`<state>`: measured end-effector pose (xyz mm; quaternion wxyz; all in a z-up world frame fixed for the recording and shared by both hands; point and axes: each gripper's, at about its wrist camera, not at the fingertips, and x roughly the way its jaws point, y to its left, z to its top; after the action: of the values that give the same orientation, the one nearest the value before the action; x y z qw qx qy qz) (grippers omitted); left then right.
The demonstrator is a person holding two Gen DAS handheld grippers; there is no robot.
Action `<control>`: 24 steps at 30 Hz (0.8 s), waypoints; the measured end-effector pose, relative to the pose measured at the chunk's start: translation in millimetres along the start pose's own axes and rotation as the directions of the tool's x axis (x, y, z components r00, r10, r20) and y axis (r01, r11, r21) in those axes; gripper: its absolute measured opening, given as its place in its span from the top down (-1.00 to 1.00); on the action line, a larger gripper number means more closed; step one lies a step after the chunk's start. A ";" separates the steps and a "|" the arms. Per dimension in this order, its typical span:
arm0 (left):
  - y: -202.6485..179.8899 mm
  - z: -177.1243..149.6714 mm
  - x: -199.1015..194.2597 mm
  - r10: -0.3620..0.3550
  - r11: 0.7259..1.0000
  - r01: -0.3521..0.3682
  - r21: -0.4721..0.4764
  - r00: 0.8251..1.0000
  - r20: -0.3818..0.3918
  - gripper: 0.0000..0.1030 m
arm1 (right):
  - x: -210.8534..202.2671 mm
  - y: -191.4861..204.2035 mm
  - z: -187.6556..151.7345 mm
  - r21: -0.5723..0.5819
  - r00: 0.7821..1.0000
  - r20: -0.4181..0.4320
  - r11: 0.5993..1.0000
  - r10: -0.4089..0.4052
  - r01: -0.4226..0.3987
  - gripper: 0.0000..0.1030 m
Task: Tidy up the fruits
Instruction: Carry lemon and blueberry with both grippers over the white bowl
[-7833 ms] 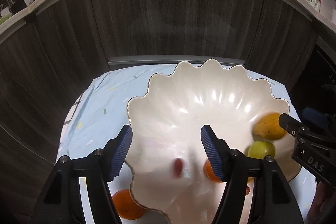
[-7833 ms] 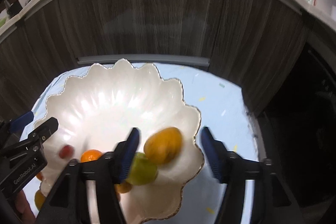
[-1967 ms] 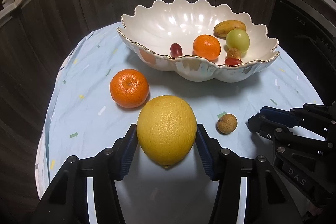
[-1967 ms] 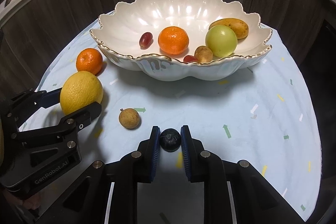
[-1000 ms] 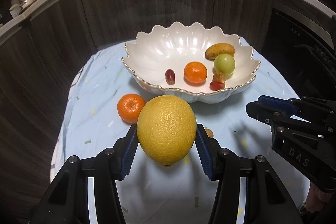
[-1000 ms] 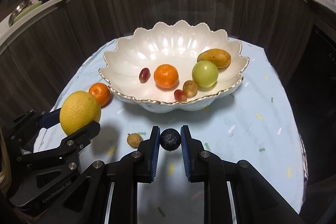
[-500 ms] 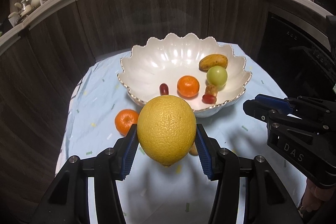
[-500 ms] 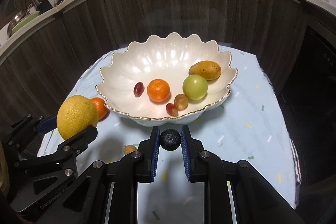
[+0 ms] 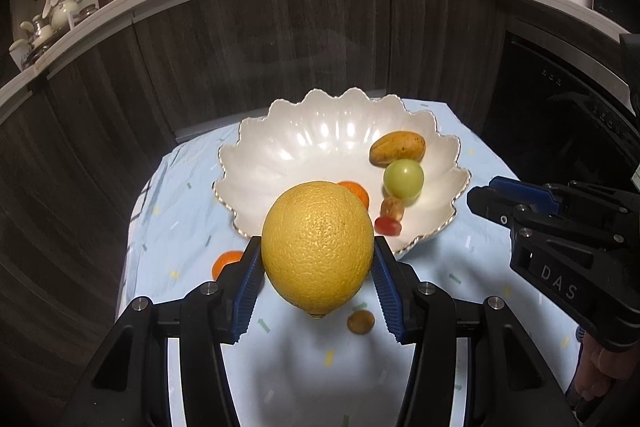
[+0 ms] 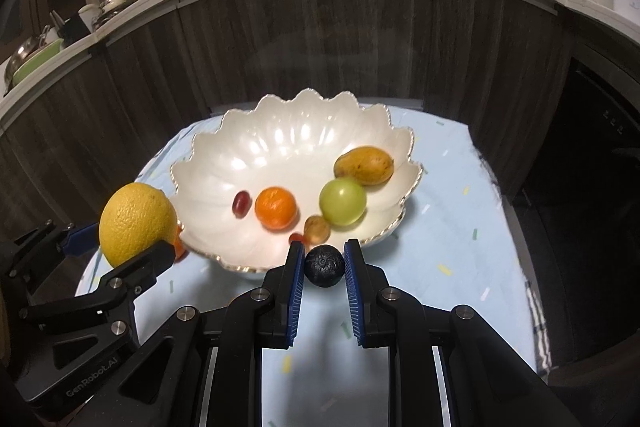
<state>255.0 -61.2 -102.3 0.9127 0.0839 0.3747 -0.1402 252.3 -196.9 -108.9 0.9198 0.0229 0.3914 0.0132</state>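
My left gripper [image 9: 318,263] is shut on a large yellow citrus fruit [image 9: 318,247], held above the table in front of the white scalloped bowl [image 9: 288,147]. My right gripper [image 10: 324,267] is shut on a small dark round fruit [image 10: 324,264], held near the bowl's [image 10: 224,163] front rim. The bowl holds a mango [image 10: 363,165], a green fruit [image 10: 342,201], a tangerine [image 10: 276,207], a red grape [image 10: 241,203] and small fruits. A tangerine [image 9: 226,261] and a small brown fruit [image 9: 360,321] lie on the cloth.
The table wears a light blue cloth [image 10: 460,227]. Dark wooden cabinet fronts [image 9: 280,59] curve behind it, under a counter with a pan and bottles. A dark appliance [image 9: 560,115] stands at the right.
Both grippers have risen and moved toward the bowl with their fruits still held. The yellow fruit now hides the bowl's front in the left wrist view.
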 end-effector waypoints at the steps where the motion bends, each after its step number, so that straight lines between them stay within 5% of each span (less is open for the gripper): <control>1: -0.2 2.0 0.2 0.000 1.000 0.000 0.002 1.000 0.002 0.00 | 0.2 -0.7 1.9 0.000 1.000 0.003 1.000 -0.002 0.002 0.59; 24: 19.9 51.9 50.2 0.003 0.999 -0.004 -0.034 1.000 -0.014 0.00 | 44.5 -15.3 52.2 0.021 0.999 0.002 0.999 -0.047 0.047 0.59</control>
<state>329.8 -65.4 -100.3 0.9116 0.0701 0.3830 -0.1316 320.8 -212.0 -105.6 0.9201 0.0236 0.3907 -0.0125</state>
